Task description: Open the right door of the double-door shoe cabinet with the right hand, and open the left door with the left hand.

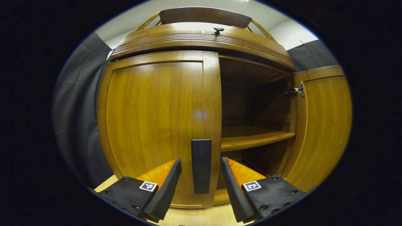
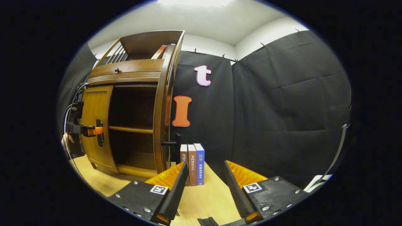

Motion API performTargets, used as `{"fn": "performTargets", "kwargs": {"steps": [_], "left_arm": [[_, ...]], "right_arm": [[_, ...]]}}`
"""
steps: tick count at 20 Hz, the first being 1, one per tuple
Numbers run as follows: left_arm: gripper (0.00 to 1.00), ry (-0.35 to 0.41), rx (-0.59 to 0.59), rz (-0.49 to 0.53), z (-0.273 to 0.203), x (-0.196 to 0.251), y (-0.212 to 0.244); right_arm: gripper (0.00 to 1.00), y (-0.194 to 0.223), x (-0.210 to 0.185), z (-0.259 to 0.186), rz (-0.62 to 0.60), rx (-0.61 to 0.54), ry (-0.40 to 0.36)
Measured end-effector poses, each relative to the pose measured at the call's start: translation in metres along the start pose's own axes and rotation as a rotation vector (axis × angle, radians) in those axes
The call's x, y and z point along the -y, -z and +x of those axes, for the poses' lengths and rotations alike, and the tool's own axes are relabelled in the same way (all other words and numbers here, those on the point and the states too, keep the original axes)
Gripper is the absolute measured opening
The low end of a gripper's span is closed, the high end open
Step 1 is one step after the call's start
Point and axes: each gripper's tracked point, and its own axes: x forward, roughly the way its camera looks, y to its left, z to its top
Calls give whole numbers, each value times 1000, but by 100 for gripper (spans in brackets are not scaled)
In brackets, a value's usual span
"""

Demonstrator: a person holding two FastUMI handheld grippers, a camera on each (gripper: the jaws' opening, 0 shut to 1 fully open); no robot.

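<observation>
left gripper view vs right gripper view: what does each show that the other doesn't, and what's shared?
Left gripper view: the right door's hinge and the left gripper, jaws open either side of the closed left door's handle.

Right gripper view: three upright books on the table beside the cabinet, and the right gripper, jaws open and holding nothing.

Shared: the cabinet, its closed left door, open right door and inner shelf.

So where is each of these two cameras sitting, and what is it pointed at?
Left gripper view: rides the left hand-held gripper, facing the closed left door; its open fingers flank the handle.
Right gripper view: rides the right hand-held gripper, open, aimed at books beside the cabinet.
Shared: the cabinet, right door open.
</observation>
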Motion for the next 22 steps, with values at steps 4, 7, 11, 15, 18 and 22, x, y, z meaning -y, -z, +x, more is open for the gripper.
{"fn": "performTargets", "kwargs": {"steps": [4, 7, 11, 15, 18, 22], "left_arm": [[76, 6, -26, -6, 9, 2, 9], [63, 11, -28, -4, 15, 4, 12], [49, 8, -26, -1, 16, 5, 11], [34, 12, -33, 12, 16, 4, 14], [27, 19, -43, 22, 8, 5, 14], [28, 64, -46, 11, -15, 4, 13]], "right_arm": [[83, 3, 1, 1, 26, -10, -2], [100, 0, 4, 1, 33, -2, 7], [92, -1, 4, -2, 35, -1, 11], [92, -3, 1, -3, 44, -4, 9], [92, -6, -5, -8, 56, 0, 2], [92, -13, -11, -16, 64, 4, -1]]}}
